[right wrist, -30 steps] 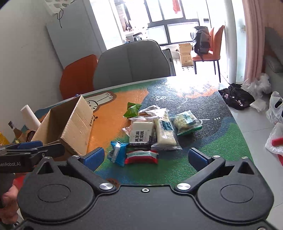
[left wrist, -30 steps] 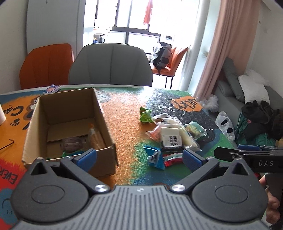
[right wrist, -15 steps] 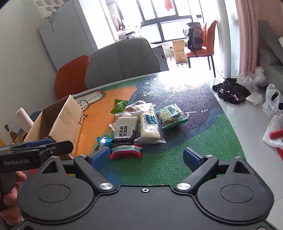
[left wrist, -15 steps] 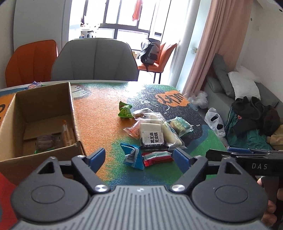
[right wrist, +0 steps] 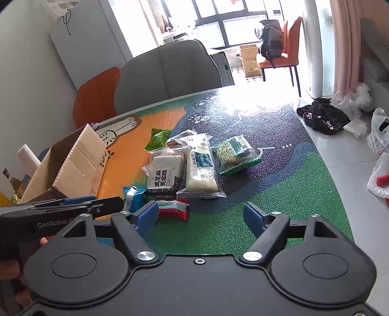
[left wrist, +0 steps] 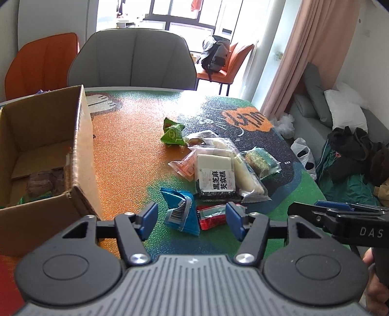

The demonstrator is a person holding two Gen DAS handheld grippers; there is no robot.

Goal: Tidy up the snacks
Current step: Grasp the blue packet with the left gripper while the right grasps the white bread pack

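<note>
Grey chair [left wrist: 132, 58], orange chair [left wrist: 42, 62], bright window [right wrist: 233, 21], pink curtain [left wrist: 294, 56]

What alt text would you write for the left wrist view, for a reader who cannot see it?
The left claw, empty and closing, hangs over a blue snack packet and a red one on a colourful table. More wrapped snacks lie beyond, and an open cardboard box stands left.

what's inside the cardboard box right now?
In the box, left wrist view: a brownish wrapped snack on the floor, a green bit by the near wall, something upright against the right wall. The near wall hides the rest.
</note>
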